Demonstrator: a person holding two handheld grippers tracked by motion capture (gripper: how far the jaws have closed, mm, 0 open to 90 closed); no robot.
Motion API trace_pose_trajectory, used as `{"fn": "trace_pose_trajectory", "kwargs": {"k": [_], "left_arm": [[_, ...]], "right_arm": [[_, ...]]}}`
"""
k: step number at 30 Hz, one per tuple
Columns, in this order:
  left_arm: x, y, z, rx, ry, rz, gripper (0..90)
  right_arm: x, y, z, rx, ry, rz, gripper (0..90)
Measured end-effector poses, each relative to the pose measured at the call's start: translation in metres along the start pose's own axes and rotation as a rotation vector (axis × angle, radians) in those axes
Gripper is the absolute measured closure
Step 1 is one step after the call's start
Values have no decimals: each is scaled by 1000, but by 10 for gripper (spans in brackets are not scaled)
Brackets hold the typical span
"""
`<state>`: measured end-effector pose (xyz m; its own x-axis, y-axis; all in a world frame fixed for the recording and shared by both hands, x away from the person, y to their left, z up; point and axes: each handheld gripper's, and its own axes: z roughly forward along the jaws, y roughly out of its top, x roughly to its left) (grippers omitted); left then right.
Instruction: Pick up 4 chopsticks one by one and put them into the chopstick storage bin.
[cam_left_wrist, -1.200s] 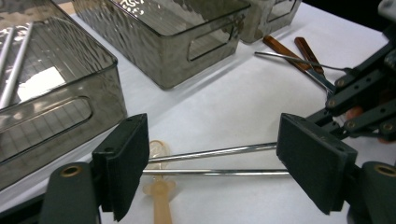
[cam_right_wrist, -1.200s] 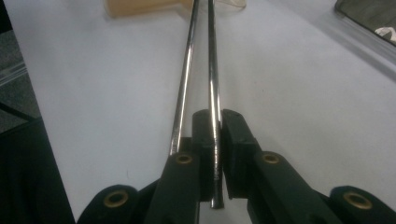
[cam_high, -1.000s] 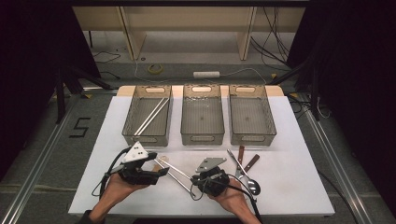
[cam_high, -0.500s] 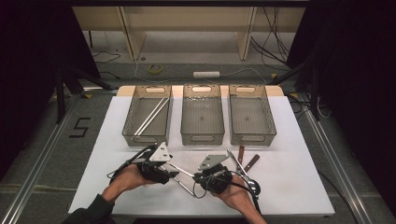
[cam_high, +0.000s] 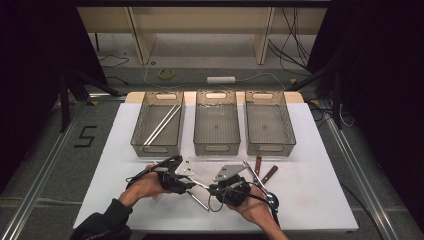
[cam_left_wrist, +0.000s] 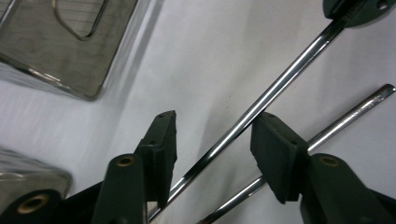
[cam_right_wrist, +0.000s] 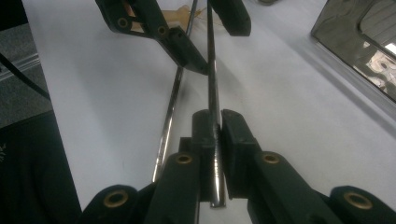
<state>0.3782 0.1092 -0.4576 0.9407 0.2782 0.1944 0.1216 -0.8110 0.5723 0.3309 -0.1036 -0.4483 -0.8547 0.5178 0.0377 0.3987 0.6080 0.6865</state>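
Rod (cam_right_wrist: 214, 84) clamped in right gripper (cam_right_wrist: 218, 135), running straight ahead between left gripper (cam_left_wrist: 212, 140) pads, which have just been closing, not yet touching. Second rod (cam_left_wrist: 345, 119) just beside, on worktop (cam_high: 310, 190).

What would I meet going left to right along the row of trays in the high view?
Tray holding two metal rods → bare middle tray → bare right tray.
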Motion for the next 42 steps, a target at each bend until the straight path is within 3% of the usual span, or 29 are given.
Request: {"fn": "trace_pose_trajectory", "kwargs": {"k": [5,10,17,23,25,27,31,36,42], "left_arm": [[1,3,-3,1,-9,47,610],[0,7,-12,-5,21,121,658],[-7,16,-20,54,45,233,732],[-17,21,-25,105,-17,295,835],[-19,25,-27,107,-19,282,847],[-18,28,-31,117,-18,283,849],[-16,30,-39,118,-5,240,849],[-10,25,-37,151,27,195,848],[-5,22,-35,153,42,101,847]], "right_arm": [[-1,1,-2,-11,-1,2,850],[-4,1,-7,-32,1,-6,849],[-10,1,-15,-56,20,-32,837],[-20,2,-24,-121,39,-13,800],[-26,3,-29,-152,63,8,768],[-27,4,-33,-166,48,11,720],[-29,6,-42,-211,66,53,582],[-29,6,-51,-241,22,70,495],[-28,2,-52,-257,-28,92,437]]}}
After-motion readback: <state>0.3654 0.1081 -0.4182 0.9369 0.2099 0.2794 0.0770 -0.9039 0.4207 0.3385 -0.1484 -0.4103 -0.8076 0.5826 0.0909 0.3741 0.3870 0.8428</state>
